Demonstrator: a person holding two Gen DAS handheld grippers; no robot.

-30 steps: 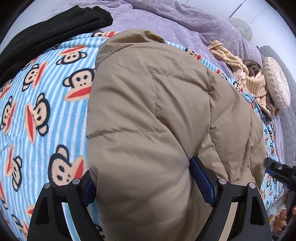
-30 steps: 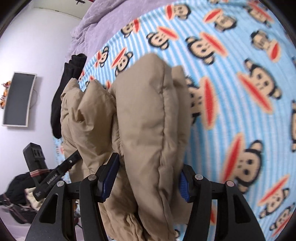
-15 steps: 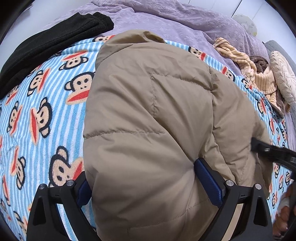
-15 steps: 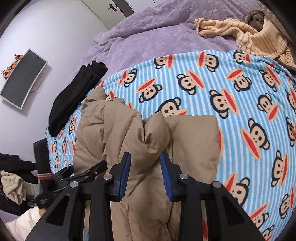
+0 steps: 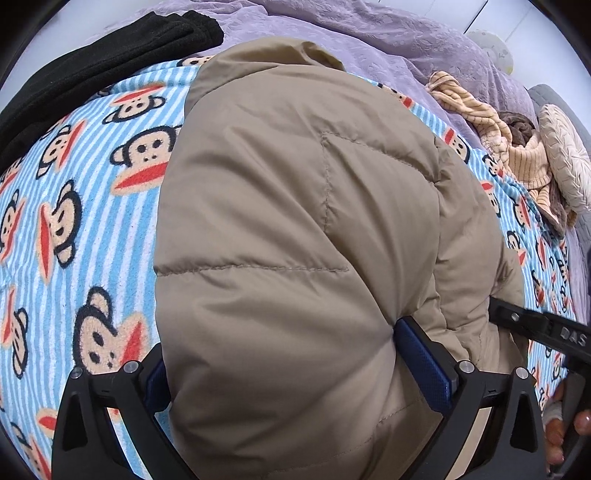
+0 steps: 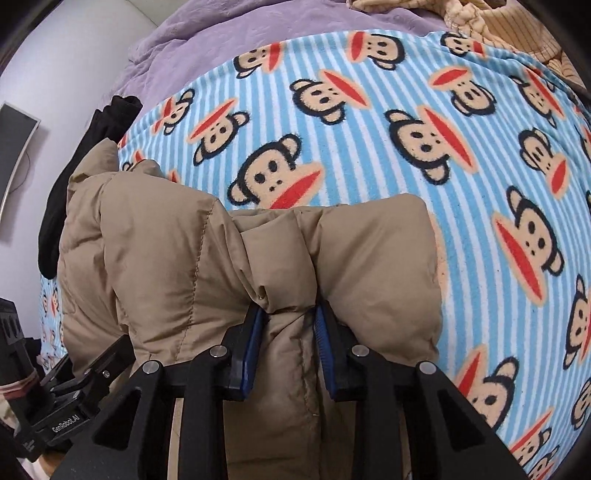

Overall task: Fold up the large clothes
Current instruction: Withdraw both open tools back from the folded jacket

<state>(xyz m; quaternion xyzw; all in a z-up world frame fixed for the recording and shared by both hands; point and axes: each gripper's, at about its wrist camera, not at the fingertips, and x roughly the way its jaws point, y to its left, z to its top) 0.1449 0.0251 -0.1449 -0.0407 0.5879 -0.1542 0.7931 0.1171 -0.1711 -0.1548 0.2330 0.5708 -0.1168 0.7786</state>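
Observation:
A tan puffer jacket [image 5: 295, 221] lies bunched on a blue striped monkey-print blanket [image 5: 74, 229]. My left gripper [image 5: 291, 365] has its jaws wide apart with a thick fold of the jacket filling the gap between the blue pads. In the right wrist view my right gripper [image 6: 288, 332] is shut on a pinched fold of the same jacket [image 6: 192, 258], near its edge on the blanket [image 6: 406, 129]. The right gripper's body shows at the right edge of the left wrist view [image 5: 535, 325].
A black garment [image 5: 92, 62] lies at the far left of the bed. A purple quilt [image 5: 369, 33] covers the back. A striped beige garment [image 5: 509, 147] and a round cushion [image 5: 565, 155] lie at the right. A wall screen [image 6: 14, 158] hangs at the left.
My right gripper has closed from wide apart to pinched on a jacket fold and now lies low on the blanket. The left gripper has stayed around its thick fold and tilted slightly.

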